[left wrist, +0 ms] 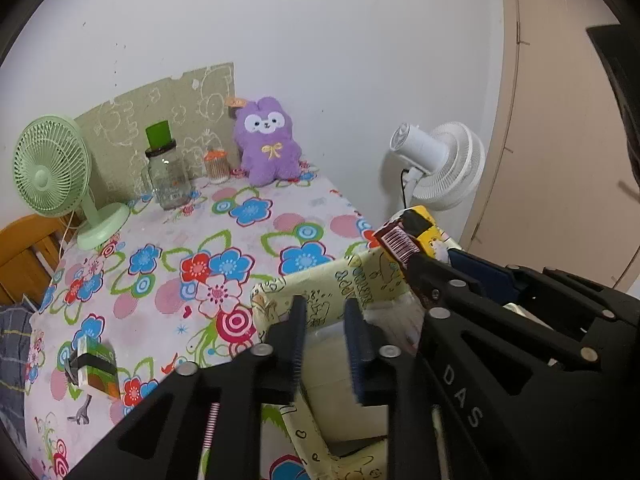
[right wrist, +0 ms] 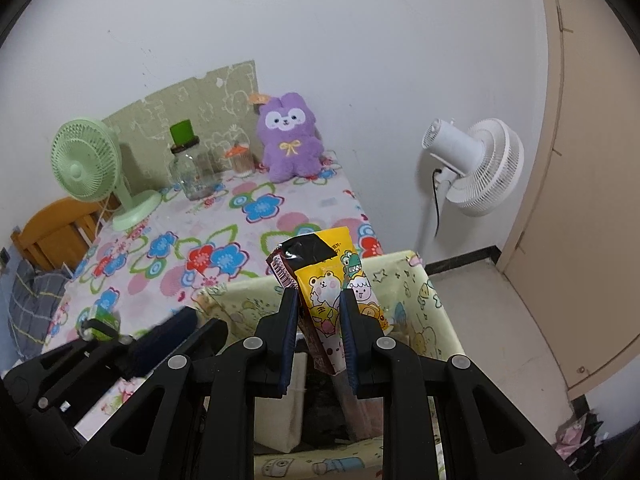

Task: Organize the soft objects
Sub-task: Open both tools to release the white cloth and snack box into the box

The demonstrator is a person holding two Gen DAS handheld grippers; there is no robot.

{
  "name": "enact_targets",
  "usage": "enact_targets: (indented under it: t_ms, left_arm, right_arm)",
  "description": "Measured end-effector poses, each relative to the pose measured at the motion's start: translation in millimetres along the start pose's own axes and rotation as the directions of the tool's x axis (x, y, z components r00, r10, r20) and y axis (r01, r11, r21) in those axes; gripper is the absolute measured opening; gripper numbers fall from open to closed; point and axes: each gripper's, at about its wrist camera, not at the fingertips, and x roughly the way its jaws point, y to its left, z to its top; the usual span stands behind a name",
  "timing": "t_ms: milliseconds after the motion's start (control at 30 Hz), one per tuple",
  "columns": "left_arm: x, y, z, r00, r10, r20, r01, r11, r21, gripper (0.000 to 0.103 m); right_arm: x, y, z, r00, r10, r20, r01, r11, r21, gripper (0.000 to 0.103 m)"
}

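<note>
We cannot see the bottom of the snack packet (right wrist: 328, 300) behind the right gripper's fingers (right wrist: 289, 320), and the yellow box's (right wrist: 424, 300) interior is mostly hidden; the green carton's (left wrist: 96, 368) print is too small to read.

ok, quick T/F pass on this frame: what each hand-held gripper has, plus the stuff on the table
1. The right hand-held gripper grips a yellow snack packet. True.
2. The left hand-held gripper holds the purple plush. False: it is open and empty; the plush sits at the table's far edge by the wall.
3. The packet is above the yellow cartoon-print bin. True.
4. The green fan stands on the floor. False: it stands on the flowered tablecloth.
</note>
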Motion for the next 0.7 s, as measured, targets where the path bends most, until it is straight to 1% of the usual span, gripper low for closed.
enact_targets:
  t_ms: [133, 167, 200, 267, 333, 400, 633, 700]
  left_arm:
    - [8, -1, -4, 1.0, 0.003, -0.025, -0.003, 1.0, -0.003, 0.035]
    - [10, -1, -4, 0.999, -0.001, -0.034, 0.001, 1.0, -0.002, 0.041]
    - [13, -1, -5, 0.999, -0.004, -0.047, 0.004, 1.0, -0.001, 0.051]
    - [16, -2, -7, 0.998, 0.0, -0.062, 0.0, 1.0, 0.004, 0.058]
    - [20, -2, -9, 0.997, 0.001, -0.076, -0.001, 1.0, 0.006, 0.06]
    - [24, -2, -10, 0.996, 0.003, -0.091, -0.003, 1.0, 0.008, 0.065]
    - [28, -4, -9, 0.996, 0.01, -0.091, -0.009, 1.0, 0.019, 0.072]
    - [28, -4, -10, 0.996, 0.01, -0.092, -0.008, 1.0, 0.02, 0.076]
  right_arm:
    - [9, -2, -5, 1.0, 0.012, -0.026, -0.012, 1.0, 0.001, 0.024]
    - [12, -2, -6, 1.0, 0.008, -0.03, -0.008, 1.0, 0.001, 0.024]
    - [14, -3, -7, 0.999, 0.013, -0.037, -0.013, 1.0, 0.001, 0.024]
    - [19, -4, -9, 0.998, 0.02, -0.053, -0.019, 1.0, 0.008, 0.024]
    - [23, -5, -11, 0.998, 0.026, -0.063, -0.025, 1.0, 0.012, 0.024]
    - [27, -6, -13, 0.997, 0.027, -0.073, -0.026, 1.0, 0.014, 0.025]
    - [36, -8, -15, 0.995, 0.04, -0.091, -0.039, 0.999, 0.018, 0.027]
    - [37, -9, -15, 0.995, 0.035, -0.092, -0.034, 0.999, 0.017, 0.03]
